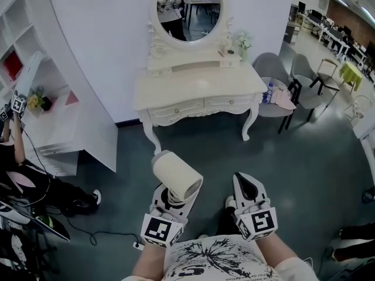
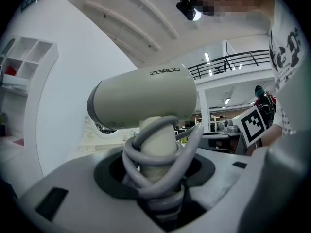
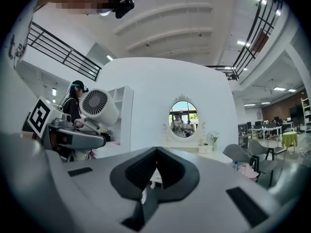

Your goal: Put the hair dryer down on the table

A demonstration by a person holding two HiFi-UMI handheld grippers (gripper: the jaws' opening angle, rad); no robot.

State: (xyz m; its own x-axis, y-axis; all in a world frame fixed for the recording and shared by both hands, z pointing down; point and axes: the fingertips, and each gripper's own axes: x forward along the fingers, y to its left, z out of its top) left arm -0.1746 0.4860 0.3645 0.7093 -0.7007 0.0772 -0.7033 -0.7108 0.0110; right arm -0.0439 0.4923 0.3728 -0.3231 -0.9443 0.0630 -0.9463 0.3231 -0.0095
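Left gripper (image 1: 171, 202): I found its jaws clamped on the handle (image 2: 158, 130) of the cream hair dryer (image 1: 177, 174), over the grey cord (image 2: 160, 157) wound round that handle.
Hair dryer: I recorded it held in the air above the floor, well apart from the white dressing table (image 1: 199, 89).
Right gripper (image 1: 246, 183): I noted its jaws together with nothing between them, near the left gripper.

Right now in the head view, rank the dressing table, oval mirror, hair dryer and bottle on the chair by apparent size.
1. dressing table
2. oval mirror
3. hair dryer, close behind the mirror; it is nearest the camera, so its size looks inflated
4. bottle, clearly the smallest
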